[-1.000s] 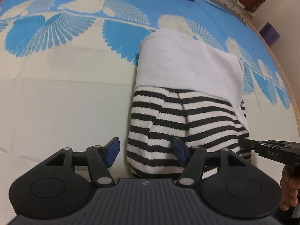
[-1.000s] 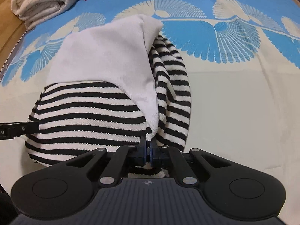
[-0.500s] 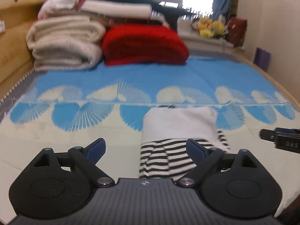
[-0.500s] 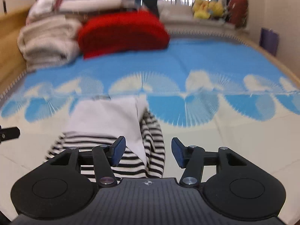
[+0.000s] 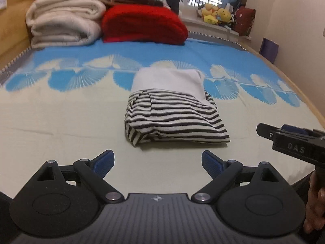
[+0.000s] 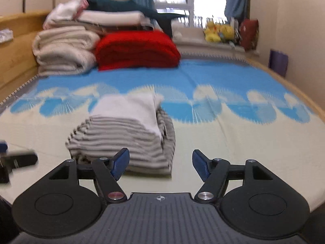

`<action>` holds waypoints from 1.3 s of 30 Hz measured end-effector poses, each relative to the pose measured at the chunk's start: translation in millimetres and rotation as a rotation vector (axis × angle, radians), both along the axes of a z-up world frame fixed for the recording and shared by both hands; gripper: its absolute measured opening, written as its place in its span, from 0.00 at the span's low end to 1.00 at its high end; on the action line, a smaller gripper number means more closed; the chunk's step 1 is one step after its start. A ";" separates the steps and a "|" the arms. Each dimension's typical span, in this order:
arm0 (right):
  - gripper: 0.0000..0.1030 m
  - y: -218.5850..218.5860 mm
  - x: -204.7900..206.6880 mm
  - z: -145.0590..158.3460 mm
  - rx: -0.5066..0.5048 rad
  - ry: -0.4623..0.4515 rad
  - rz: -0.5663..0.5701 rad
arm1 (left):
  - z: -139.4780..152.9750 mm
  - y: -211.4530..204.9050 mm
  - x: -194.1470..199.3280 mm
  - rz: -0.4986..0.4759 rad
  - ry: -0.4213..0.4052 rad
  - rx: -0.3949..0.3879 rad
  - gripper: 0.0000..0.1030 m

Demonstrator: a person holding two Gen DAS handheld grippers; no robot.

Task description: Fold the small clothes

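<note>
A small garment, black-and-white striped with a plain white part, lies folded into a compact bundle (image 5: pixel 172 111) on the bed; it also shows blurred in the right wrist view (image 6: pixel 126 134). My left gripper (image 5: pixel 157 163) is open and empty, held back from the bundle's near edge. My right gripper (image 6: pixel 160 163) is open and empty, just in front of the bundle's right side. The right gripper's side also shows at the right of the left wrist view (image 5: pixel 292 142).
The bed cover (image 5: pixel 61 122) is cream with a blue fan pattern. Folded cream blankets (image 5: pixel 63 26) and a red blanket (image 5: pixel 142 26) are stacked at the head. Plush toys (image 5: pixel 217 14) sit on the sill. A wooden bed edge (image 5: pixel 304 99) runs along the right.
The right gripper let go of the garment and opened. Both grippers pulled back and tilted up, so the folded bundle now lies free on the bed.
</note>
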State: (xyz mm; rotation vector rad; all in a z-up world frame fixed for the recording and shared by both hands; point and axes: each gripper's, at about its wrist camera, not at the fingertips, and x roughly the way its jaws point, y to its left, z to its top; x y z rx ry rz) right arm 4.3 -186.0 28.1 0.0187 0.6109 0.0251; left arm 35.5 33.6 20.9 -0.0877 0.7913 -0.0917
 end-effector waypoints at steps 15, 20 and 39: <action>0.68 32.1 11.7 -14.3 -0.038 0.018 0.098 | -11.4 11.7 20.7 0.090 -0.001 0.029 0.93; 0.68 40.1 14.7 -15.7 -0.049 0.018 0.113 | -15.9 8.9 25.2 0.088 0.015 0.016 0.93; 0.69 53.5 11.9 -15.9 -0.066 0.010 0.159 | -18.6 4.3 27.7 0.069 0.010 -0.006 0.93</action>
